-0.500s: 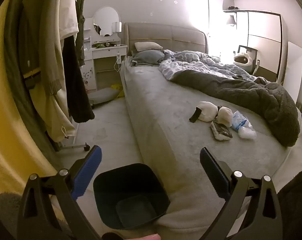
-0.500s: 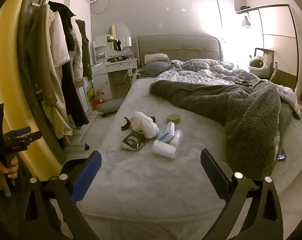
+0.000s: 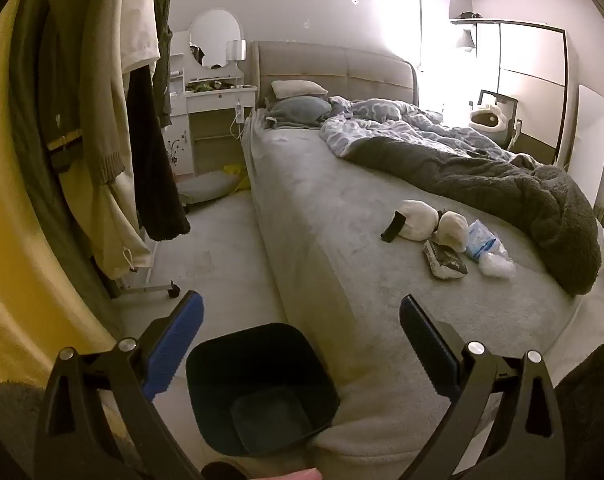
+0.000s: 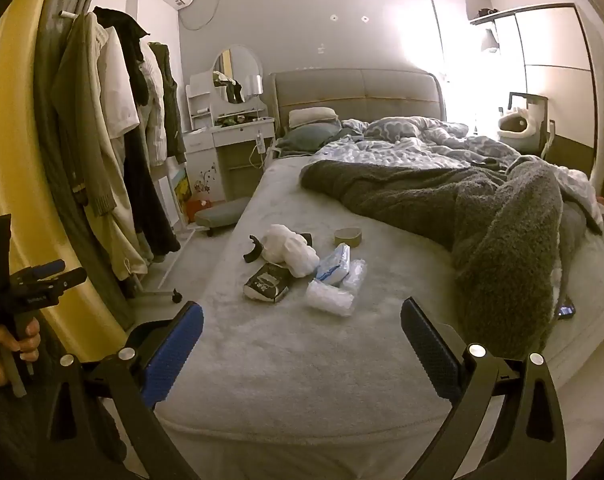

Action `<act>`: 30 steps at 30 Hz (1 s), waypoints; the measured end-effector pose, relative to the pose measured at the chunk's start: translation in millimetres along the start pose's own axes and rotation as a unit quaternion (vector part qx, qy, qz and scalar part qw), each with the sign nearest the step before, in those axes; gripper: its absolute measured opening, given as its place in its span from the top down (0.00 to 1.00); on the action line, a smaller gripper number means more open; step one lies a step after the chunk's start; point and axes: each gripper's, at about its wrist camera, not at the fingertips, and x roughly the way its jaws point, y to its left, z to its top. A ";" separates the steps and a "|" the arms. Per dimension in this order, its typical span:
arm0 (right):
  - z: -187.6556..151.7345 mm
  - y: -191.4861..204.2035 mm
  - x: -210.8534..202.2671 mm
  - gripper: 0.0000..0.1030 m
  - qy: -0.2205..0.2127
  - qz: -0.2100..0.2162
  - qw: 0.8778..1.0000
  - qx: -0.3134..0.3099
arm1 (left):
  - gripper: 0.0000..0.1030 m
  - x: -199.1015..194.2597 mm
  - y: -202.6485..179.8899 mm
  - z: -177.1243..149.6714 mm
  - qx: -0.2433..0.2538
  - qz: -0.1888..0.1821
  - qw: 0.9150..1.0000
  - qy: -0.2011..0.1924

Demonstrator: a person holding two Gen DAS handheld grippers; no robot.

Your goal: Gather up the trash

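Right wrist view: both the right gripper (image 4: pixel 302 340) and left gripper (image 3: pixel 301 336) are spread wide, nothing held; trash pile (image 4: pixel 302 268) lies mid-bed (image 4: pixel 285 368), well beyond bin (image 3: pixel 261 388), so nearest clear wrapper (image 4: pixel 329 298) should be pinched first.

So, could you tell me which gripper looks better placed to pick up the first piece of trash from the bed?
Probably the right gripper: it is open and faces the trash pile on the bed. The left gripper, also open, hangs over the bin on the floor.
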 end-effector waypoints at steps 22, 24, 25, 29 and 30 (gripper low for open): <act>-1.6 4.0 7.2 0.03 0.017 0.001 1.000 -0.012 | 0.03 5.7 4.7 -8.1 -0.006 -0.001 1.000 0.005; -2.0 3.7 7.0 0.03 0.017 0.001 1.000 -0.013 | 0.03 5.8 4.8 -7.7 -0.007 -0.001 1.000 0.006; -2.2 3.5 7.3 0.03 0.016 0.001 1.000 -0.012 | 0.03 5.8 4.7 -7.9 -0.007 -0.001 1.000 0.006; -2.0 3.6 7.3 0.03 0.016 0.001 1.000 -0.012 | 0.03 6.1 5.0 -7.1 -0.008 -0.001 1.000 0.007; -1.9 3.5 7.2 0.03 0.016 0.001 1.000 -0.011 | 0.03 6.1 5.1 -6.9 -0.008 -0.001 1.000 0.007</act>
